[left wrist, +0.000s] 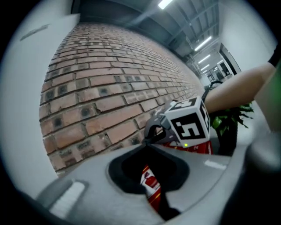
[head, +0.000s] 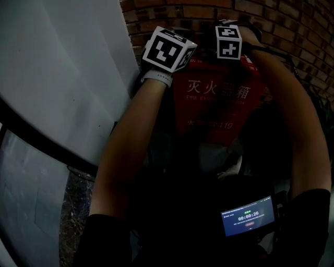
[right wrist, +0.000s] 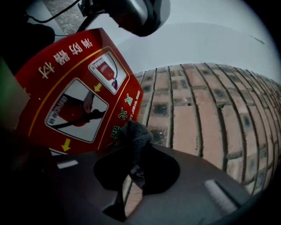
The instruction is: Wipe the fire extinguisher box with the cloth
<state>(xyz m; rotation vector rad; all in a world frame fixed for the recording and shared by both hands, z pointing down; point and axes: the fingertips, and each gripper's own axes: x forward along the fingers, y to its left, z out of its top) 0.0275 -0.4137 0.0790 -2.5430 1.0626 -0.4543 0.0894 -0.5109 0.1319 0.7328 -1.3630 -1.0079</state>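
The red fire extinguisher box (head: 216,104) with white lettering stands against the brick wall. Both grippers are at its top edge, and their marker cubes, left (head: 168,49) and right (head: 228,41), hide the jaws in the head view. My right gripper (right wrist: 134,147) is shut on a bunched dark grey cloth (right wrist: 137,134). The cloth sits beside the box's red panel with pictograms (right wrist: 79,96). The tips of my left gripper (left wrist: 147,141) meet, so it is shut. A strip of the red box (left wrist: 151,186) shows through the hollow behind the tips. Whether the jaws pinch it I cannot tell.
The brick wall (head: 209,15) runs behind the box, and a pale grey wall panel (head: 62,78) stands to its left. A green plant (left wrist: 228,118) grows on the box's far side. A small lit screen (head: 248,215) hangs at the person's chest. Gravelly floor (head: 73,208) lies low at the left.
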